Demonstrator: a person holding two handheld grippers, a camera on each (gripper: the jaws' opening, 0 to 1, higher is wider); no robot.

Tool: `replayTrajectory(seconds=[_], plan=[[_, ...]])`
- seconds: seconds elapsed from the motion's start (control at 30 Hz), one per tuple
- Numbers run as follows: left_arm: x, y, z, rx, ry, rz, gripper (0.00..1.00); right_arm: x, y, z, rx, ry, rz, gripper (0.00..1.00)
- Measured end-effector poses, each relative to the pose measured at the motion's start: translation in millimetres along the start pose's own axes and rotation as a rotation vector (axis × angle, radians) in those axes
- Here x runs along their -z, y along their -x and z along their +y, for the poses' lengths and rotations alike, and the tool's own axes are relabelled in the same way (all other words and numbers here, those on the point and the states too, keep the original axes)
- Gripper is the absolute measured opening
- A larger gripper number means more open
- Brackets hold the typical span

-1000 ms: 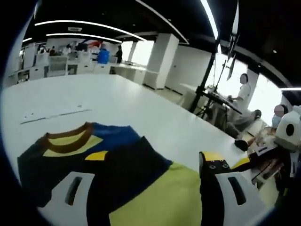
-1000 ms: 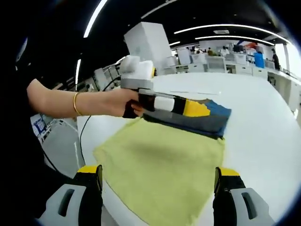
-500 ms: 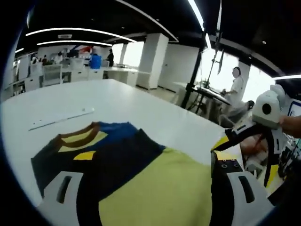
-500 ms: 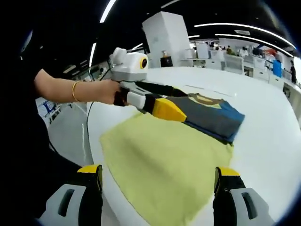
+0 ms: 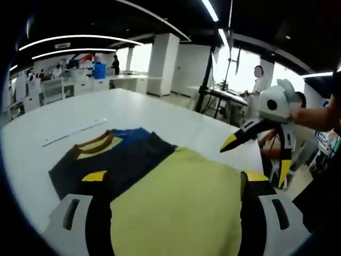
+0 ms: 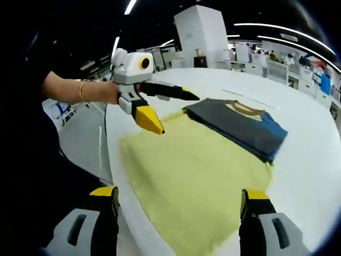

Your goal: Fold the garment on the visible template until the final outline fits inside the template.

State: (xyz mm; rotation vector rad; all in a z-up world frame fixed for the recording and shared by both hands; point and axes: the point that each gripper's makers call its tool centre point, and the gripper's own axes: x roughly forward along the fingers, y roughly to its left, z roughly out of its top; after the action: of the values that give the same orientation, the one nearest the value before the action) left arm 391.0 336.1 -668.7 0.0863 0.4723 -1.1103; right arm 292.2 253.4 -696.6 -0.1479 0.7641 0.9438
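A garment lies flat on the white table (image 5: 160, 114). Its yellow-green body (image 5: 181, 205) is nearest me, and the dark navy top with a brown and yellow collar (image 5: 109, 141) is folded over the far end. My left gripper (image 5: 170, 192) stands open low over the yellow cloth, holding nothing. In the right gripper view it hovers with its jaws spread (image 6: 176, 113) above the yellow part (image 6: 197, 165), near the navy fold (image 6: 240, 125). My right gripper (image 6: 178, 194) is open at the near hem; from the left gripper's side it hangs open (image 5: 256, 154) off the garment's right edge.
A thin pale strip (image 5: 74, 132) lies on the table beyond the collar. People (image 5: 259, 85) and a dark tripod stand (image 5: 205, 88) are past the table's right edge. Desks and pillars fill the back of the room. A person's bare arm with a bracelet (image 6: 80, 92) holds the left gripper.
The left gripper has let go of the navy fold, opened and drawn back over the yellow part. The navy fold now lies flat. The right gripper has come into the left gripper view.
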Motion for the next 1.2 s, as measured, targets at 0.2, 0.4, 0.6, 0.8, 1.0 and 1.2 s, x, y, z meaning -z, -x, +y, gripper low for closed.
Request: replayTrajectory(seconds=[0.2,0.4,0.6,0.8,1.0,1.2], plan=[[17.9,27,-5.3,-0.013,0.006,0.023,0.98,5.5,-2,7,-0.012,0.026,0.025,0.91],[35.3,47,-14.5,-0.023,-0.046,0.053,0.91,9.2,-3,11,-0.014,0.090,0.038,0.82],[57.8,61,-28.0,-0.015,-0.111,0.090,0.84,17.5,-5,14,-0.013,0.121,0.057,0.78],[84.0,72,-35.3,0.003,-0.142,0.158,0.80,31.4,-8,19,-0.022,0.135,0.101,0.71],[99.5,86,-43.2,0.029,-0.125,0.186,0.69,47.3,-9,20,-0.014,0.165,0.151,0.63],[116.1,100,-48.6,0.038,-0.134,0.227,0.57,63.5,-7,16,0.008,0.220,0.196,0.50]])
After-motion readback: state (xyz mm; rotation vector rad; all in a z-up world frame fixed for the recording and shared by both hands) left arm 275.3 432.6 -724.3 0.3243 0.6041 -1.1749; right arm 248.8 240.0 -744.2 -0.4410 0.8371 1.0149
